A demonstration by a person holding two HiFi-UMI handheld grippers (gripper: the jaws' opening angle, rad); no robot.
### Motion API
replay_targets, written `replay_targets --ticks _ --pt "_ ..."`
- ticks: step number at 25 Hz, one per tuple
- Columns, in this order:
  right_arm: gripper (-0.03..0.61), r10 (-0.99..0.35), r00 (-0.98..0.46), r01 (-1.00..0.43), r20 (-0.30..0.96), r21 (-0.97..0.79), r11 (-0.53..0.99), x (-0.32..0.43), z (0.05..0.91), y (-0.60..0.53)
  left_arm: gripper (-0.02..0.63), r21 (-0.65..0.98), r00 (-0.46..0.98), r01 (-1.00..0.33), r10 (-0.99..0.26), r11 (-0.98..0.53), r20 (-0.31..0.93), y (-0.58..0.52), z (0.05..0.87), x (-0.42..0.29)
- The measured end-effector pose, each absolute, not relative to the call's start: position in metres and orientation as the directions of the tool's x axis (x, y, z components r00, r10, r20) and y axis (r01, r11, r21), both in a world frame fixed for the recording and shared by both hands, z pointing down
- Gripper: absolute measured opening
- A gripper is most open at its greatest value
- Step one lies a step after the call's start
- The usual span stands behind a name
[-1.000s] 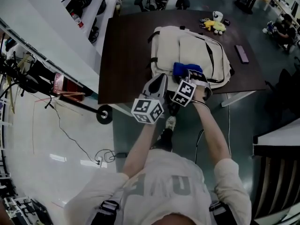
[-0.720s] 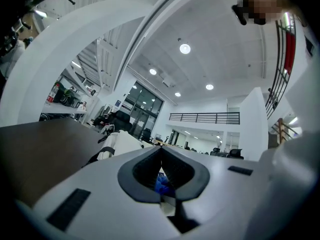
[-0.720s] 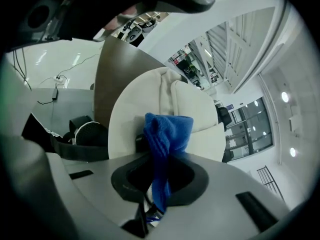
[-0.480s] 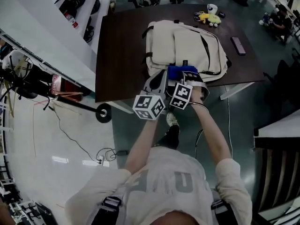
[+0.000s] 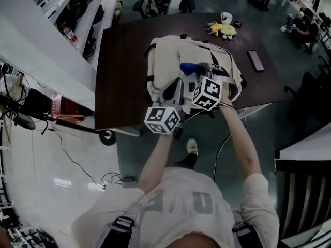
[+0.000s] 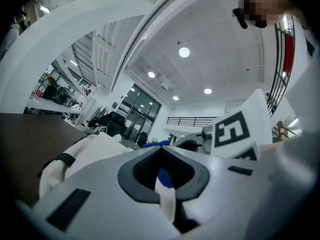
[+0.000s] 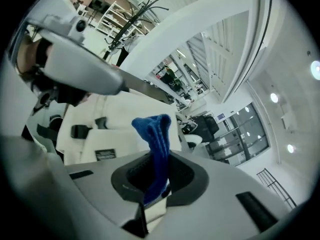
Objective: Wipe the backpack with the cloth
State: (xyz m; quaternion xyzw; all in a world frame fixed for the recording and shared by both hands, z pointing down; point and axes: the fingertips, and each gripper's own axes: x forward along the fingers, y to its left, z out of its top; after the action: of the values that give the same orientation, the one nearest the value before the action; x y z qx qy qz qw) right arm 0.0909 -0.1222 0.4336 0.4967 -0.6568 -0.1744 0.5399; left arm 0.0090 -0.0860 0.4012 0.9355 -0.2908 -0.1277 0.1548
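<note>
Dark brown bench (image 5: 124,61) fills the upper middle of the head view, with pale floor (image 5: 46,159) at lower left. On the bench lies a cream backpack (image 5: 170,53), flat, its black straps showing. At the far edge sits a yellow soft toy (image 5: 222,30), well apart from the backpack, and a dark flat slab (image 5: 254,61) lies to the right of it. I see both tongs over the near half of the backpack. The left tongs (image 5: 178,82) sit beside the right tongs (image 5: 197,70), which carry a blue cloth (image 5: 187,67) above the backpack's front pocket. I cannot tell from this view whether the cloth touches the fabric.

Left gripper view: ceiling lights and glass doors form the background. The left tongs (image 6: 162,170) are pressed together with nothing pinched between them. The backpack (image 6: 95,149) lies ahead and to the left. The cloth (image 6: 154,144) shows just past the tips, and the right tongs' marker cube (image 6: 235,131) stands at right.

Right gripper view: shelving and desks form the background. The right tongs (image 7: 152,184) are pinching the cloth (image 7: 156,134), which stands up out of them as a folded strip, its top end free. The backpack (image 7: 115,129) lies beyond, pocket label visible. The left tongs cross the upper left.
</note>
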Motion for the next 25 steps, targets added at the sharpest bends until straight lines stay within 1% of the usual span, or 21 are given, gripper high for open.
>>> replay_targets --ticks 3,5,9,14,17,22,25 --pt "0.041 -0.847 0.122 -0.455 0.517 0.787 0.415 0.137 0.412 -0.166 0.005 0.362 0.806 -0.5 -0.576 -0.787 -0.137 -0.094 0.404 0.036" --pt "0.041 -0.839 0.142 -0.476 0.526 0.779 0.408 0.165 0.407 -0.193 0.005 0.363 0.807 -0.505 -0.577 -0.783 -0.123 -0.101 0.409 0.05" --pt "0.041 -0.816 0.149 -0.492 0.559 0.757 0.429 0.194 0.415 -0.247 0.005 0.385 0.787 -0.539 -0.611 -0.749 -0.088 -0.125 0.423 0.063" --pt "0.041 -0.781 0.106 -0.493 0.615 0.715 0.496 0.19 0.452 -0.286 0.005 0.379 0.757 -0.574 -0.647 -0.726 -0.094 -0.145 0.425 0.069" --pt "0.041 -0.772 0.11 -0.473 0.626 0.716 0.513 0.184 0.474 -0.296 0.005 0.377 0.74 -0.595 -0.667 -0.709 -0.086 -0.153 0.428 0.069" --pt "0.041 -0.788 0.116 -0.465 0.605 0.734 0.495 0.179 0.486 -0.293 0.005 0.382 0.719 -0.618 -0.691 -0.687 -0.079 -0.159 0.433 0.067" --pt "0.041 -0.814 0.12 -0.458 0.569 0.759 0.463 0.174 0.484 -0.281 0.005 0.37 0.711 -0.632 -0.699 -0.681 -0.073 -0.159 0.435 0.067"
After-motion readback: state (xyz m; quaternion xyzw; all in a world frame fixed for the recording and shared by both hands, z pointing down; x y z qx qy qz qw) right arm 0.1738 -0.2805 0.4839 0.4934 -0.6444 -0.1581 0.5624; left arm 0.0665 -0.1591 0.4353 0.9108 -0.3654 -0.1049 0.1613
